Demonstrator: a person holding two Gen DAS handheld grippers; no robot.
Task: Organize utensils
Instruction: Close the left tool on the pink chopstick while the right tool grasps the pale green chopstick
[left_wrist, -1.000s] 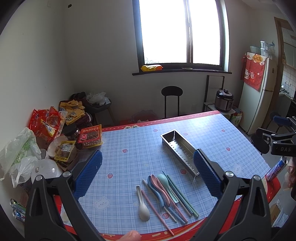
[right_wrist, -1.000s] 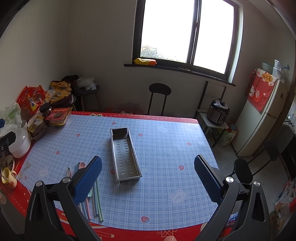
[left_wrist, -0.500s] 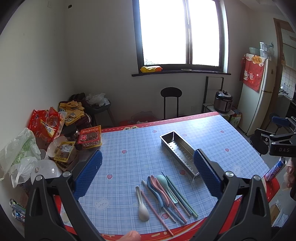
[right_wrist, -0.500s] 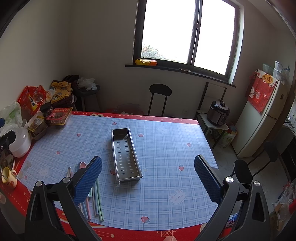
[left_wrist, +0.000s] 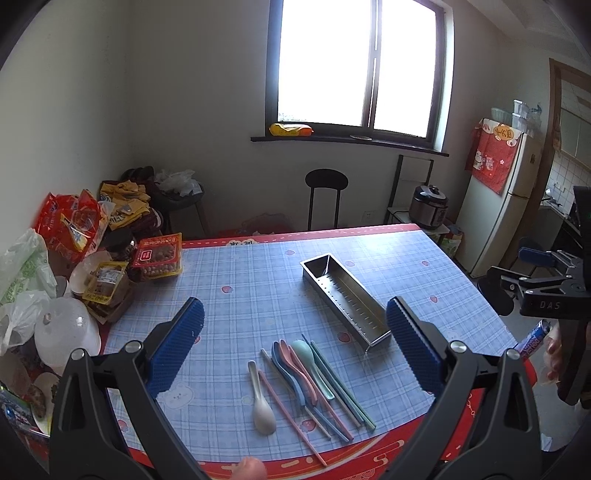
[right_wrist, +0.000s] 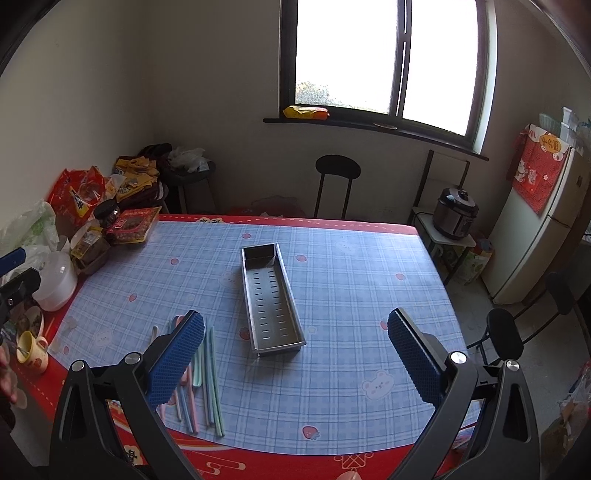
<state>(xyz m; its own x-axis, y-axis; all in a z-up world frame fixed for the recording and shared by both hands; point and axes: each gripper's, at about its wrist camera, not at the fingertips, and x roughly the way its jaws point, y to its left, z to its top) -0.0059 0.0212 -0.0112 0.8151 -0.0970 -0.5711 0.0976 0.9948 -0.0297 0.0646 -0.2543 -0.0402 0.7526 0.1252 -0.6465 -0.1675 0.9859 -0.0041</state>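
The spoons (left_wrist: 295, 363) and chopsticks (left_wrist: 334, 384) are lying loose in a tight fan on the checked tablecloth (left_wrist: 258, 288), near the table's front edge, with the white spoon (left_wrist: 263, 413) sitting slightly apart on the left and a pink chopstick (left_wrist: 291, 417) reaching almost onto the red border. The metal tray (left_wrist: 345, 299), slotted along its floor and holding nothing, is standing just beyond and to the right of them, lengthwise away from me. I am holding my left claw (left_wrist: 295, 343) above the fan with its blue pads (left_wrist: 177, 347) spread wide and gripping nothing; my right claw (right_wrist: 295, 347) is likewise gaping and carrying nothing, hanging over the near end of the tray. The risks I am judging from here: the pieces are overlapping and touching, so closing on one is likely dragging its neighbours along or scattering them; the thin chopsticks are lying flat, so the pads may be slipping over them or pinching two at once; anything nudged toward me is liable to be rolling off the front edge; the light tray may be sliding or tipping if a handle strikes its rim during placing. Further out, the snack packets (left_wrist: 159, 254), jar (left_wrist: 118, 242) and plastic lid (left_wrist: 66, 332) are crowding the left side, so a wide swing there could be knocking them.
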